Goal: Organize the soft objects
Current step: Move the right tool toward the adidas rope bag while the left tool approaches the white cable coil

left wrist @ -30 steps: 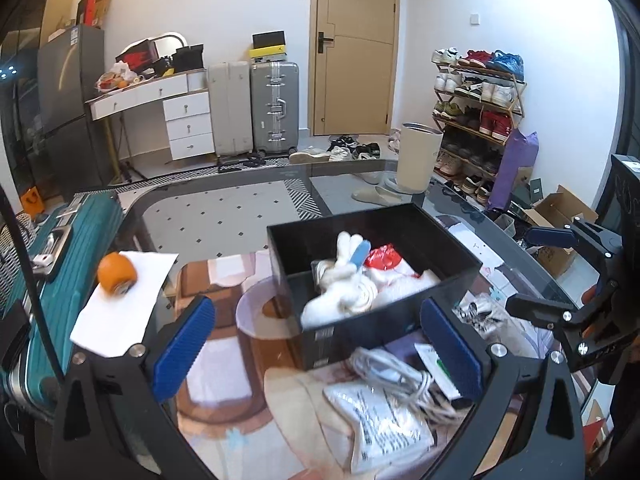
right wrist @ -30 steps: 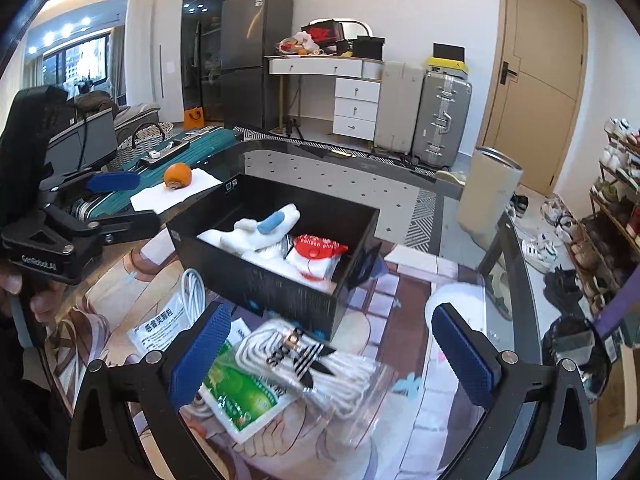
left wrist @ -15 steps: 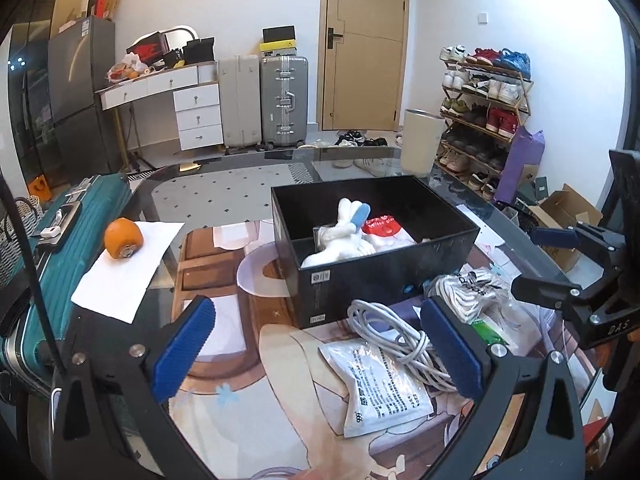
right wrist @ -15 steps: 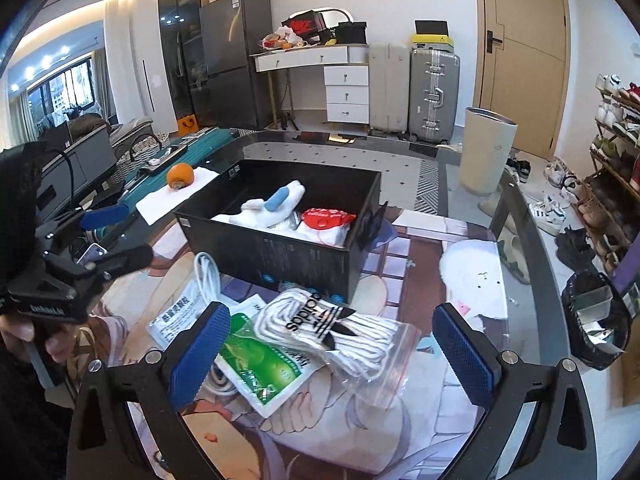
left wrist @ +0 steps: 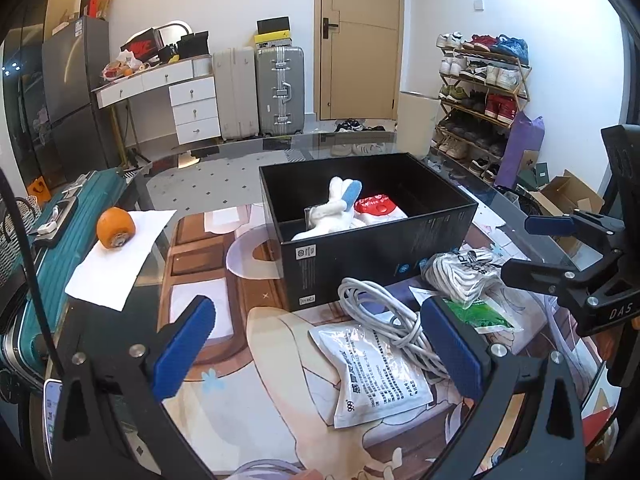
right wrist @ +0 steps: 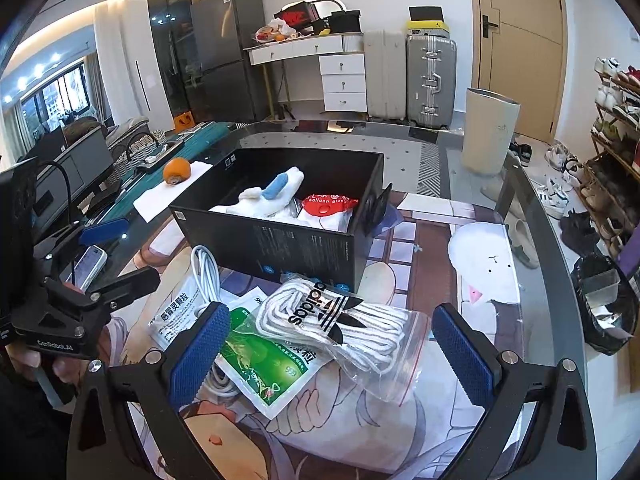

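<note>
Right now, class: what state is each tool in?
Left tool: open, holding nothing.
Right tool: open, holding nothing, above the bag of laces.

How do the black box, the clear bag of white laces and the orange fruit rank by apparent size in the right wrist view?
1. Black open box.
2. Clear zip bag of white laces, though nearness to the camera enlarges it.
3. Round orange fruit, farthest and smallest.

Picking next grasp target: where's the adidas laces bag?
Right wrist view: adidas laces bag lies between the open right gripper fingers, before the black box.
</note>
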Tool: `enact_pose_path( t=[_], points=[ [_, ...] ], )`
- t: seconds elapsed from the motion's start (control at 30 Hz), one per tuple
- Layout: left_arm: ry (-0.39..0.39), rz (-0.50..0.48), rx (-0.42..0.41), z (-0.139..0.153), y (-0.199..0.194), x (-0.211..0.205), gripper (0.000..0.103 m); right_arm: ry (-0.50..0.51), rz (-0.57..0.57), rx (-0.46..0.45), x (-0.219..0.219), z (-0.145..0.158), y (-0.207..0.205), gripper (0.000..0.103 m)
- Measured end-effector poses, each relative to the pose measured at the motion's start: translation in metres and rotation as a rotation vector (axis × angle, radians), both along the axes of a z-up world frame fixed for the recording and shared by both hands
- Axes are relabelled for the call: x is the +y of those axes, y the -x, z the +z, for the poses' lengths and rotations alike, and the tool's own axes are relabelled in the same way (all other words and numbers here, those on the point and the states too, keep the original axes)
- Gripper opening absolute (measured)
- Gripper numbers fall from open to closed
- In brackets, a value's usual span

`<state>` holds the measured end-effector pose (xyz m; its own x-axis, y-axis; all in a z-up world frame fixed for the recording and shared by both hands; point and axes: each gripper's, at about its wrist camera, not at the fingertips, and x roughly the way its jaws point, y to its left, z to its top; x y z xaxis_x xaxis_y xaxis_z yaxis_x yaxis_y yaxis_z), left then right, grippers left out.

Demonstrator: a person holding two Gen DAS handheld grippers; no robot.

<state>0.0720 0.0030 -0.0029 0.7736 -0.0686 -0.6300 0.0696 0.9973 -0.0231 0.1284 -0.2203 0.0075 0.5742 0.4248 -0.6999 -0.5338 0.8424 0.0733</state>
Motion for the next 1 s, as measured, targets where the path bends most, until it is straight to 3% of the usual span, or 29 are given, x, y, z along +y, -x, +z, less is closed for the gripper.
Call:
enact_pose_path(
  t=[0.53, 1.0],
  points=[
    [0.040, 0.030, 0.027, -0.001, -0.005, 0.017, 0.103, 0.022, -0.002, 0.013, 0.002, 0.000, -0.009, 0.102],
    [0.030, 0.009, 0.069, -0.012, -0.010, 0.018, 0.103, -0.023, -0.043, 0.127, 0.008, -0.026, -0.027, 0.102]
  ],
)
